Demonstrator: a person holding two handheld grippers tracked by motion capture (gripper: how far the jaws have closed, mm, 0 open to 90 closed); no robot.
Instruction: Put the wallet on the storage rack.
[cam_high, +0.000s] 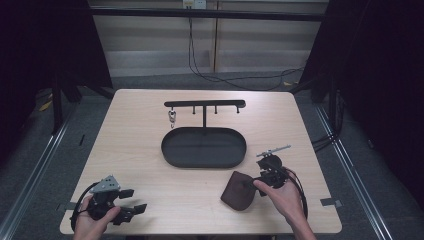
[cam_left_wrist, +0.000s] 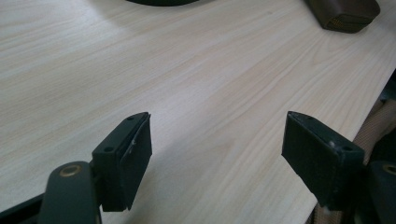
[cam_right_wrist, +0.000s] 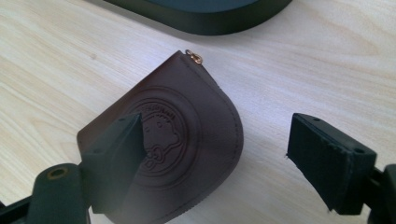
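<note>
A dark brown leather pouch (cam_high: 239, 190) lies flat on the wooden table, right of centre near the front; its embossed round emblem (cam_right_wrist: 161, 135) and a small brass ring at its corner show in the right gripper view. My right gripper (cam_right_wrist: 215, 154) hovers open just above the pouch, one jaw over it and the other over bare wood. In the high view the right gripper (cam_high: 270, 172) sits at the pouch's right edge. My left gripper (cam_high: 125, 202) rests open at the front left corner, nothing between its jaws (cam_left_wrist: 215, 158).
A black oval tray (cam_high: 204, 147) stands mid-table with a black T-shaped hanger rack (cam_high: 205, 105) rising from its back; a small metal key ring (cam_high: 172, 118) hangs from the rack's left peg. The table's front edge (cam_high: 200, 233) lies close to both hands.
</note>
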